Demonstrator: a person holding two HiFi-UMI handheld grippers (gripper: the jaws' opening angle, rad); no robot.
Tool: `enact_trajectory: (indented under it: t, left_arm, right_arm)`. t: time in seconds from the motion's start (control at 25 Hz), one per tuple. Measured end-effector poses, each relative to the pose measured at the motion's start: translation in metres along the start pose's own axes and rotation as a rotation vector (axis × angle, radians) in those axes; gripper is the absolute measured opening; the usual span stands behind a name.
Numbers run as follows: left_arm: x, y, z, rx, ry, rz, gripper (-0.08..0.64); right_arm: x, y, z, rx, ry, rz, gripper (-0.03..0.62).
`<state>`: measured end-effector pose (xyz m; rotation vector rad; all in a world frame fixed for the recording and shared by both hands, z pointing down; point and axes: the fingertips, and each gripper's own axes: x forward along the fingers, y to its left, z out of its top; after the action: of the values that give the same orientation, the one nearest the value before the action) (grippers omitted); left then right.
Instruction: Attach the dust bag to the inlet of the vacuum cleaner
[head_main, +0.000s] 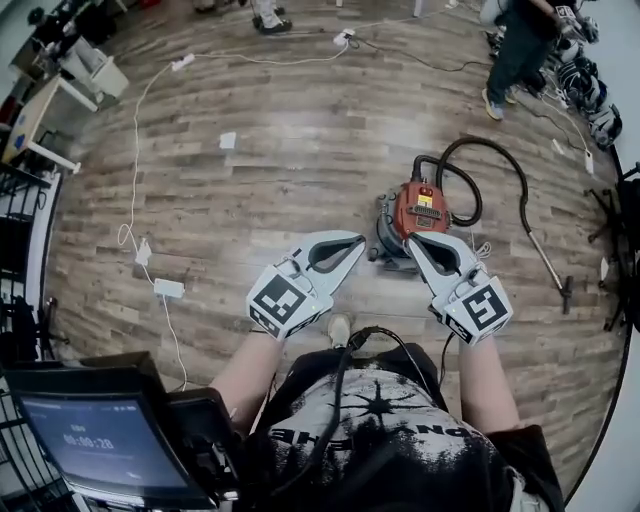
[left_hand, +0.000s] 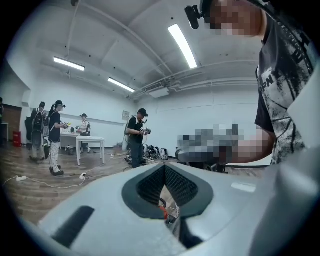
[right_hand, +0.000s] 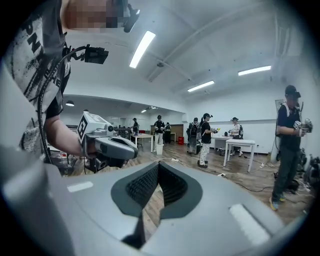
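Note:
The red and grey vacuum cleaner (head_main: 418, 208) stands on the wooden floor ahead of me, its black hose (head_main: 500, 160) looping to the right. No dust bag shows in any view. My left gripper (head_main: 358, 240) is held up in front of my chest, left of the vacuum, shut with nothing between its pads. My right gripper (head_main: 412, 240) hangs beside it over the vacuum's near side, also shut and empty. In the left gripper view the jaws (left_hand: 164, 167) point level across the room, and a red bit of the vacuum (left_hand: 163, 213) shows through their gap. The right gripper view (right_hand: 157, 166) shows the left gripper (right_hand: 107, 145) alongside.
White cables and a power strip (head_main: 168, 288) lie on the floor at the left. A person (head_main: 520, 50) stands at the far right near piled gear. A screen (head_main: 100, 440) sits at my lower left. Several people and white tables (right_hand: 239, 145) fill the room's far side.

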<state>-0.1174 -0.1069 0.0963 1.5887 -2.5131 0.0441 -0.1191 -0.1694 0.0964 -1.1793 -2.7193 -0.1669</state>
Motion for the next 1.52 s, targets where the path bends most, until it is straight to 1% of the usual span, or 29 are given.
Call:
enact_trajectory:
  t: [0.12,0.2,0.28,0.36,0.44,0.56,0.72,0.84,1.0,1.2,1.52]
  left_arm:
    - [-0.001,-0.004,0.010,-0.003,-0.020,0.008,0.002]
    - [0.002,-0.007,0.020,0.007,-0.036,0.021,0.002]
    - [0.007,-0.010,0.030,0.013,-0.049,0.048,0.002]
    - [0.012,-0.014,0.040,0.003,-0.068,0.083,0.002]
    - [0.019,-0.019,0.050,-0.010,-0.094,0.110,0.002]
    - [0.032,-0.030,0.059,-0.011,-0.118,0.119,0.002]
    - [0.042,-0.044,0.057,-0.022,-0.118,0.133,0.002]
    - [0.055,-0.057,0.057,-0.011,-0.109,0.142,0.002]
    - [0.069,-0.065,0.051,-0.021,-0.100,0.153,0.002]
    - [0.081,-0.064,0.050,-0.023,-0.084,0.150,0.002]
    - [0.089,-0.069,0.059,0.017,-0.070,0.120,0.002]
  right_arm:
    - [-0.005,-0.004,0.015,0.009,-0.029,0.003,0.006]
    - [-0.013,-0.008,0.026,0.036,-0.071,0.023,0.006]
    - [-0.024,-0.013,0.036,0.073,-0.122,0.055,0.006]
    - [-0.035,-0.020,0.042,0.085,-0.152,0.082,0.007]
    - [-0.044,-0.029,0.042,0.060,-0.146,0.102,0.006]
    - [-0.053,-0.038,0.038,0.018,-0.124,0.125,0.006]
    - [-0.065,-0.041,0.033,0.010,-0.120,0.162,0.006]
    - [-0.079,-0.049,0.028,0.001,-0.113,0.182,0.006]
    - [-0.090,-0.058,0.019,-0.005,-0.100,0.187,0.006]
    - [-0.095,-0.065,0.013,-0.047,-0.069,0.175,0.006]
    - [-0.102,-0.064,0.016,-0.083,-0.085,0.162,0.006]
